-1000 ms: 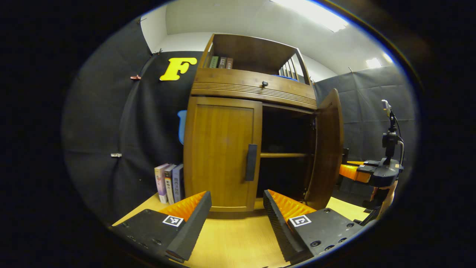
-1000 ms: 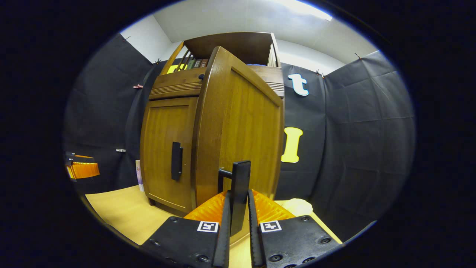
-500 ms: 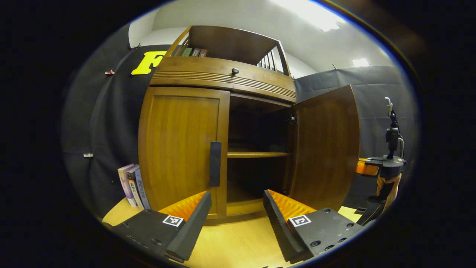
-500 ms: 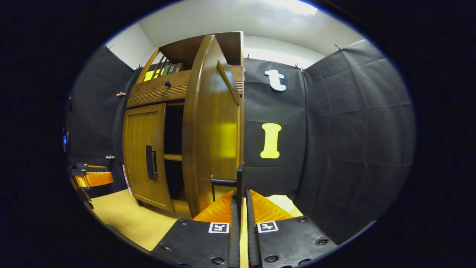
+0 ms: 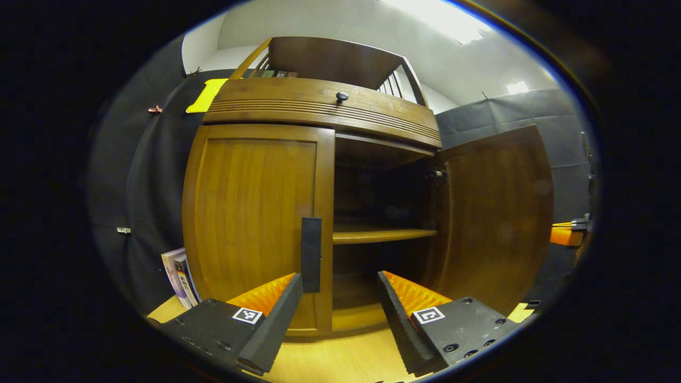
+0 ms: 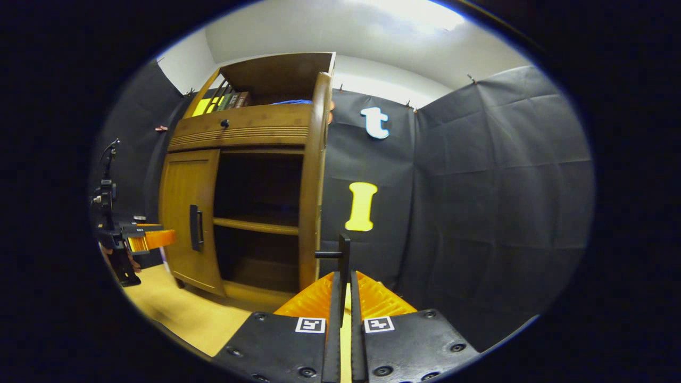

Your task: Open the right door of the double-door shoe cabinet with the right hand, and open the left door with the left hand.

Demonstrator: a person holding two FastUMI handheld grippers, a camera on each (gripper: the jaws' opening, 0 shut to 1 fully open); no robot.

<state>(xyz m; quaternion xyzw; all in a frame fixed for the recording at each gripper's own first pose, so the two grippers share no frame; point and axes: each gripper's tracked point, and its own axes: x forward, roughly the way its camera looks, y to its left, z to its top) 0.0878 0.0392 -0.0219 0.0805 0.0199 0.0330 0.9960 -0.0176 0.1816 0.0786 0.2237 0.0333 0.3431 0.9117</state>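
Observation:
The wooden shoe cabinet (image 5: pixel 319 106) fills the left gripper view. Its left door (image 5: pixel 250 213) is closed, with a dark vertical handle (image 5: pixel 311 254) at its inner edge. My left gripper (image 5: pixel 340 300) is open, close in front of the cabinet, and the handle stands just above its left fingertip. The right door (image 5: pixel 500 213) is swung wide open. In the right gripper view that door (image 6: pixel 311 181) shows edge-on, and my right gripper (image 6: pixel 345 290) is shut on the right door handle (image 6: pixel 345 255). The left gripper (image 6: pixel 143 239) hovers before the left door (image 6: pixel 183 213).
Inside the cabinet a shelf (image 5: pixel 383 234) crosses the dark interior. A drawer with a small knob (image 5: pixel 342 97) runs above the doors. Books (image 5: pixel 178 274) stand on the wooden tabletop (image 5: pixel 346 361) left of the cabinet. Black cloth walls (image 6: pixel 479 213) close the booth.
The right door has swung from partly open to wide open, pulled by my right gripper. My left gripper has come nearer to the left door's handle.

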